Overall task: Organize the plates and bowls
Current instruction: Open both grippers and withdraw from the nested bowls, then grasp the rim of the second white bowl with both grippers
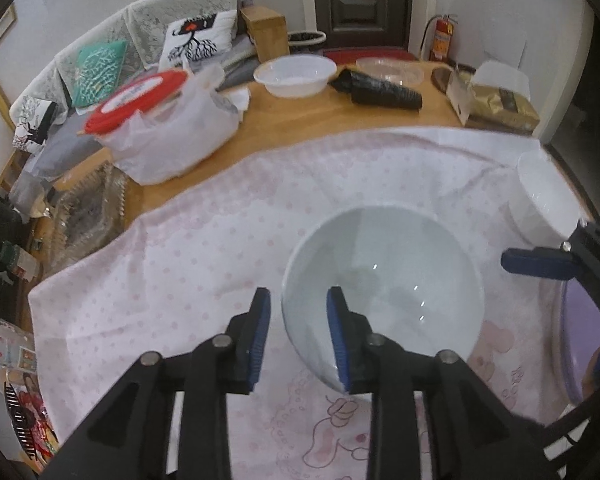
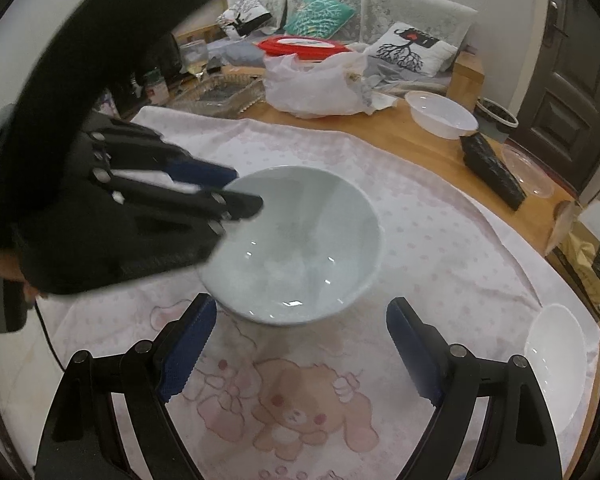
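A pale blue-white bowl point(image 1: 384, 280) point(image 2: 300, 248) stands on a pink dotted cloth point(image 1: 188, 264) point(image 2: 440, 240). My left gripper point(image 1: 298, 312) point(image 2: 240, 192) straddles the bowl's near rim, one blue pad inside the bowl and one outside; the jaws stand a little apart and I cannot tell if they pinch the rim. My right gripper point(image 2: 300, 344) is open and empty, just in front of the bowl; one of its fingers point(image 1: 540, 264) shows in the left wrist view. A small white bowl point(image 1: 540, 196) point(image 2: 556, 360) sits at the cloth's right edge.
On the bare wooden table point(image 1: 300, 120) point(image 2: 420, 140) behind the cloth are a white plastic basin point(image 1: 296, 74) point(image 2: 442, 114), a white bag with a red lid point(image 1: 160, 120) point(image 2: 312, 76), a black sleeve of cups point(image 1: 380, 88) point(image 2: 492, 170), a clear dish point(image 1: 392, 68) and a gold box point(image 1: 496, 106). A sofa stands behind.
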Demonstrator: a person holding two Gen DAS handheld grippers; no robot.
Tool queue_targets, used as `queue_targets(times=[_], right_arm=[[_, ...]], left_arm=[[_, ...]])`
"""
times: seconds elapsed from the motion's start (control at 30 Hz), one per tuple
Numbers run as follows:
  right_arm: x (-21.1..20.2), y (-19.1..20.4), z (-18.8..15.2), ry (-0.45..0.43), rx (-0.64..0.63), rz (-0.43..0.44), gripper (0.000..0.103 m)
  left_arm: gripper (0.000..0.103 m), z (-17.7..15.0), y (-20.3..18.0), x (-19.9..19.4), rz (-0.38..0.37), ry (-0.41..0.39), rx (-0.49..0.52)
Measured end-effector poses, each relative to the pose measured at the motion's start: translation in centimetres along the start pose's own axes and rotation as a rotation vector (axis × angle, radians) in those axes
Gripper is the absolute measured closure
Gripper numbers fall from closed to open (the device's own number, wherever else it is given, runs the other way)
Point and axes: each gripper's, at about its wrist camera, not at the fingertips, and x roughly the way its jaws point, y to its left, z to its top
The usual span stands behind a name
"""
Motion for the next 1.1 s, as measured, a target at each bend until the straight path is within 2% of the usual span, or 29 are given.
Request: queue_targets(times=[0.1,0.17,0.47,0.73,0.83,1.1], right_arm=[[-1.5,-1.2,-0.8,-0.028,0.017,-0.023,0.016],[-2.3,-1.9,-1.3,-0.045,0.019,-0.032,0.008],[-6.7,-5.4,-4.8,-0.114,-0.015,-0.127,0.004],[-8.4,-10.3,-7.8,-0.084,0.078,-0.156,0.004],[-8.6,-11.8,-8.5,-0.076,0.092,-0.184,0.004],[-7.4,-15.4,-10.2,-0.041,0.146,-0.186,0.004]], left_arm=[[0.072,0.6,-0.1,-1.4,-0.006,-0.03,-0.018],[0.072,1.0,-0.4,-2.0,-0.013,-0.04,-0.021],[0.071,2.9,-5.2,-3.7,-0.071,-0.071,0.023],[0.071,5.2,-10.6,-3.3,-0.165,-0.072,0.04],[0.071,6.0,-12.9,-2.6,-0.174,-0.065,0.065],[0.068,7.0,-17.6,0.5,-0.212,-0.015,0.101]])
